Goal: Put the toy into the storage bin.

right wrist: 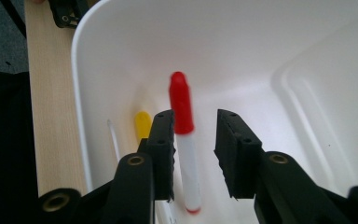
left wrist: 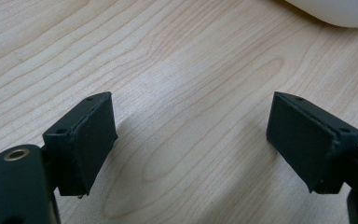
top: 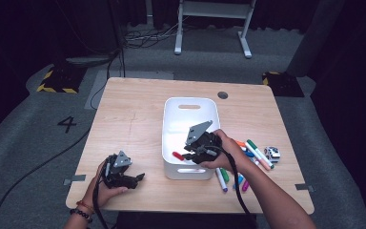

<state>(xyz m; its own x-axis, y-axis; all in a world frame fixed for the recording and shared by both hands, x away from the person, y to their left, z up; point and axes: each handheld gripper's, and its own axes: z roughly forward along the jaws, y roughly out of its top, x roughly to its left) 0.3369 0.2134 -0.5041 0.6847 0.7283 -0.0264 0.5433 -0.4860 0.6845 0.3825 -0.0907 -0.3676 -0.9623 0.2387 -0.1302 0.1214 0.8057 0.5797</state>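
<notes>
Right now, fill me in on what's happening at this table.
A person is moving markers into the white bin. The right gripper is over the bin with the red-capped marker between its jaws, which stand slightly apart; a yellow-capped marker already lies inside. More markers wait on the table right of the bin. The left gripper rests open over bare wood.

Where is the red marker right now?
The red marker is inside the white bin, between the right gripper's open jaws, beside a yellow marker.

Red-capped white marker, white bin
</notes>
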